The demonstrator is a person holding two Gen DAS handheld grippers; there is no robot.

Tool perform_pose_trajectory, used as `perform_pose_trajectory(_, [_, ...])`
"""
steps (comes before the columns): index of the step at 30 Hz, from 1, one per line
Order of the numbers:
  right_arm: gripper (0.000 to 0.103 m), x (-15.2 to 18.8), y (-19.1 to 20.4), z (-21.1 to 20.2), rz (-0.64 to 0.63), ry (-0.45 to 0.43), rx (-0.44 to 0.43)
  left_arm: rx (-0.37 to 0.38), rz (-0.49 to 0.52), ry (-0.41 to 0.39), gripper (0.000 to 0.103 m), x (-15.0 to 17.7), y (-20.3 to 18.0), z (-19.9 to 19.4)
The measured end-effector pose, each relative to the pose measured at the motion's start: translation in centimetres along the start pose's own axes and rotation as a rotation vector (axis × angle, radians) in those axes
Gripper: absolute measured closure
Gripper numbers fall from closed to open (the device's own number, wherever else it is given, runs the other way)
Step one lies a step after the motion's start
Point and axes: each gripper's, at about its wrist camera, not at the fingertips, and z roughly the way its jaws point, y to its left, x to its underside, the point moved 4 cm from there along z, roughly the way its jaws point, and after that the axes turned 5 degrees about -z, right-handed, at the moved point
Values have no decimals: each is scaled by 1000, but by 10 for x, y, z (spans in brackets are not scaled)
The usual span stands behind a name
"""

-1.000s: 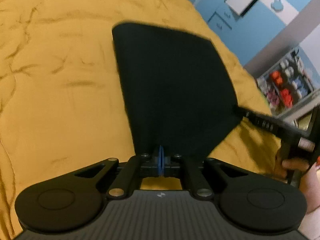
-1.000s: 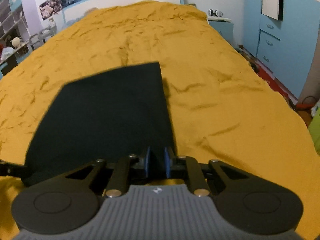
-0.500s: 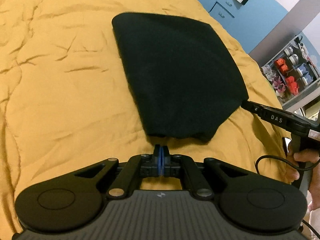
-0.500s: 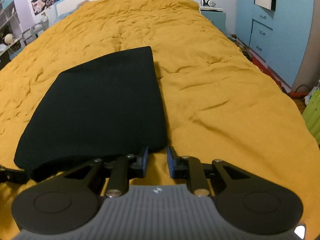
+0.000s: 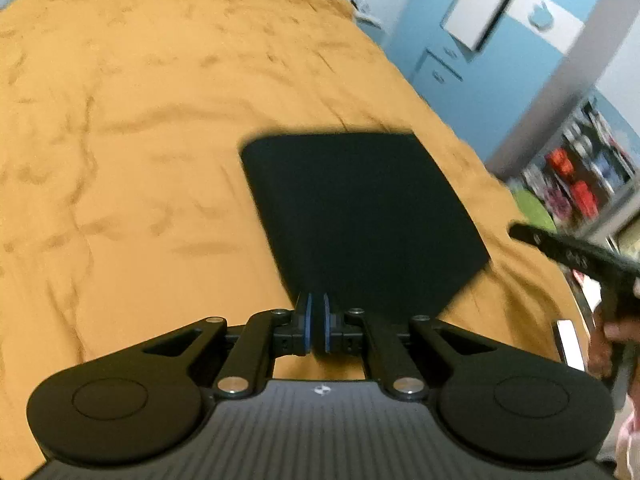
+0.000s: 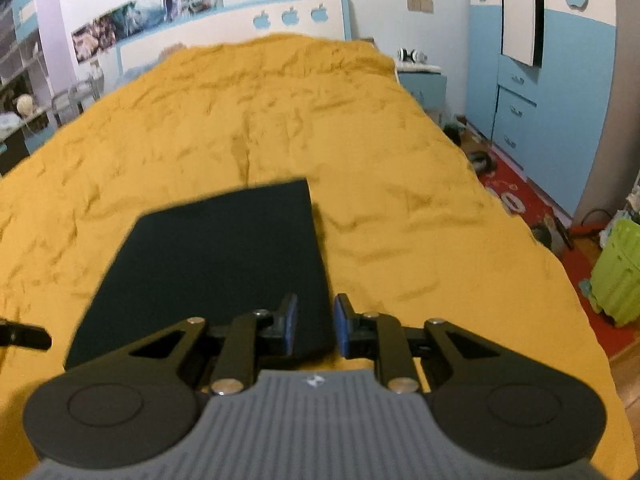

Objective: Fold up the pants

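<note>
The black pants (image 5: pixel 360 220) lie folded into a flat rectangle on the yellow bedspread (image 5: pixel 140 160); they also show in the right wrist view (image 6: pixel 216 260). My left gripper (image 5: pixel 316 326) hovers over the near edge of the pants with its blue pads a narrow gap apart and nothing between them. My right gripper (image 6: pixel 316 326) is open and empty above the near right corner of the pants. The right gripper's body (image 5: pixel 580 258) shows at the right of the left wrist view.
The bedspread (image 6: pixel 400 200) covers a wide bed with a white and blue headboard (image 6: pixel 240 24). Blue cabinets (image 6: pixel 540 80) stand on the right. A red mat (image 6: pixel 560 240) and a green bin (image 6: pixel 616 272) sit on the floor beside the bed.
Both grippers have let go of the pants and lifted back. The left pads have parted slightly and the right pads have opened wider. The pants lie flat.
</note>
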Motion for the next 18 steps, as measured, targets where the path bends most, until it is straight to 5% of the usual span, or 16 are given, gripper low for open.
perform_pose_trajectory(9, [98,-31,8,60,20,-32,-49,14,-80,-76,98,-75,21,59])
perform_pose_trajectory(18, [103,-24,5,133,49,0,-52,-65,-85,-61,98,-83,38,117])
